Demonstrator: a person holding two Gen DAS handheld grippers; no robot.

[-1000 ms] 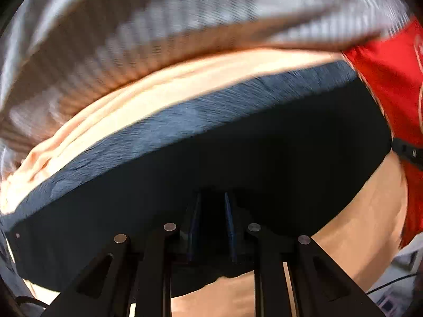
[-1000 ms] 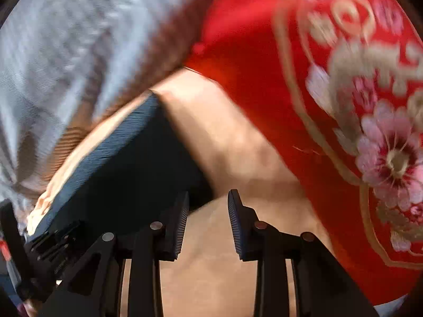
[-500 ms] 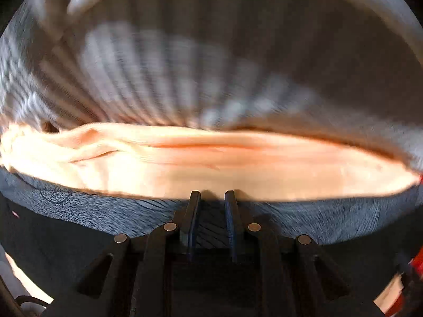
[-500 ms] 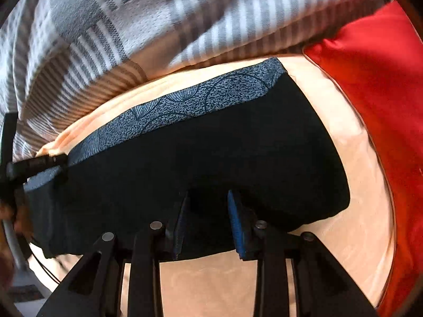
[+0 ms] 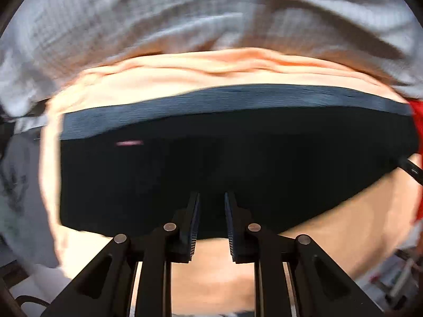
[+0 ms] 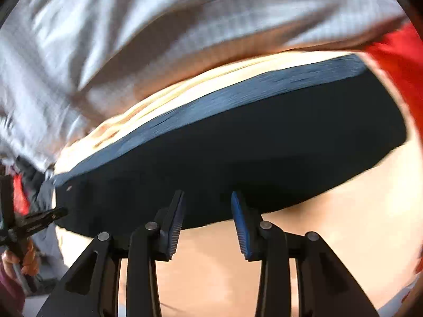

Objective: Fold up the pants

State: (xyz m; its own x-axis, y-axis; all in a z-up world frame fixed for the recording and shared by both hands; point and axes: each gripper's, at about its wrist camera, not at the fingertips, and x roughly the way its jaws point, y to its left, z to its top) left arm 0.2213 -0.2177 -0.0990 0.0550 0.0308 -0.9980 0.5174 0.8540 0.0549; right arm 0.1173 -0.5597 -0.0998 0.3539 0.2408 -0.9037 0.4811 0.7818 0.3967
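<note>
pants (image 5: 238, 163): dark, folded flat on the peach sheet (image 5: 211, 74), blue band along far edge
left tool (image 5: 211, 222): narrow gap, empty, at near hem
right tool (image 6: 207, 220): wider gap, empty

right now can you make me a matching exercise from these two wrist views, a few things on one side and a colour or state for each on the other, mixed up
Things:
1. pants
2. sheet under the pants
3. striped blanket
4. right gripper

Colour or state:
A. peach
B. open, holding nothing
C. grey and white, bunched beyond the far edge of the pants
D. dark, lying flat, with a blue-grey patterned band along the far edge

Pairs: 1-D, 2-A, 3-C, 4-B
</note>
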